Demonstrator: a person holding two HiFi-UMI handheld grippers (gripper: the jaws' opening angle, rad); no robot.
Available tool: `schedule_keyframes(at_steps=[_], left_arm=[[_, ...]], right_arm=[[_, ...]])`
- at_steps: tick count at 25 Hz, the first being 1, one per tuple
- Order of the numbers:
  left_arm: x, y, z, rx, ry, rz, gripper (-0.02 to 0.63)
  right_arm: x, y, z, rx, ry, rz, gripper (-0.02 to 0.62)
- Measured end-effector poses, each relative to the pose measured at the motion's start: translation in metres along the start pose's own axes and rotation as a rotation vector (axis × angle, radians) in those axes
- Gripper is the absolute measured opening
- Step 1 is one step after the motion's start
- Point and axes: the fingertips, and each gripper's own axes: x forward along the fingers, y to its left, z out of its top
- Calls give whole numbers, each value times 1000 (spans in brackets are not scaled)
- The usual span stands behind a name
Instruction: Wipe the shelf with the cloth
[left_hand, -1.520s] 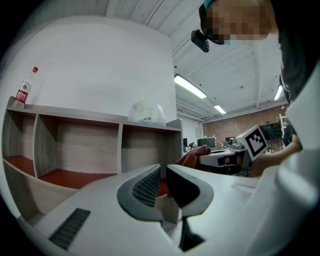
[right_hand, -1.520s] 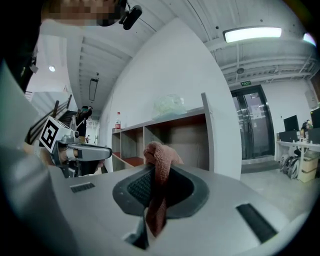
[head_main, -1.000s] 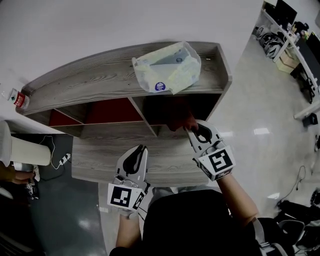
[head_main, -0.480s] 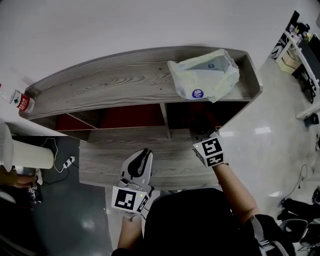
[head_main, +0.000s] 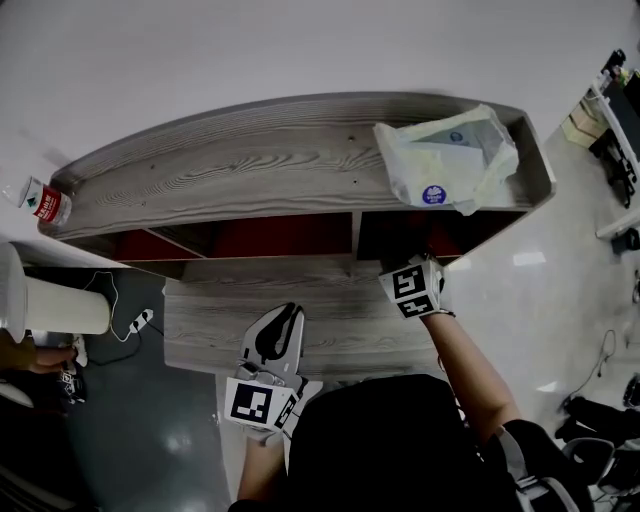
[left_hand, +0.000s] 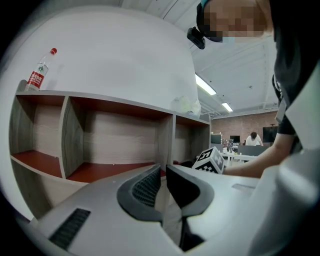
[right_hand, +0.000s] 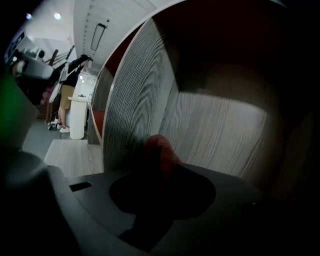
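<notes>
The grey wood shelf unit (head_main: 250, 170) has red-floored compartments under its top. My right gripper (head_main: 412, 285) reaches into the rightmost compartment, and only its marker cube shows in the head view. In the right gripper view a lump of red cloth (right_hand: 160, 147) sits at the tip of the right gripper (right_hand: 160, 167), close to the compartment's wooden side wall (right_hand: 145, 90). Its jaws have just been opening, but the dark picture shows no gap and the cloth stays between them. My left gripper (head_main: 289, 312) hangs over the lower ledge (head_main: 330, 300), shut with nothing in it (left_hand: 163, 170).
A crumpled plastic bag (head_main: 445, 165) lies on the shelf top at the right. A bottle with a red label (head_main: 42, 200) stands at the top's left end. A white cylinder (head_main: 50, 300) and a power strip (head_main: 135, 322) are at the left on the floor.
My right gripper has gone down and forward with the red cloth, from the compartment's mouth into its inside. The left gripper has shifted slightly over the ledge.
</notes>
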Motion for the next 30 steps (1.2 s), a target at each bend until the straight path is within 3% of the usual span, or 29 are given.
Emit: schedule_keyframes(at_steps=[11, 17, 30], left_arm=[[-1, 16, -12, -23, 23, 25, 43], [2, 10, -16, -29, 25, 15, 43], [11, -8, -19, -24, 35, -19, 43]], right_arm=[[21, 15, -5, -229, 27, -49, 28], [14, 1, -14, -204, 54, -80, 29], [-13, -70, -48, -102, 157, -244, 29]])
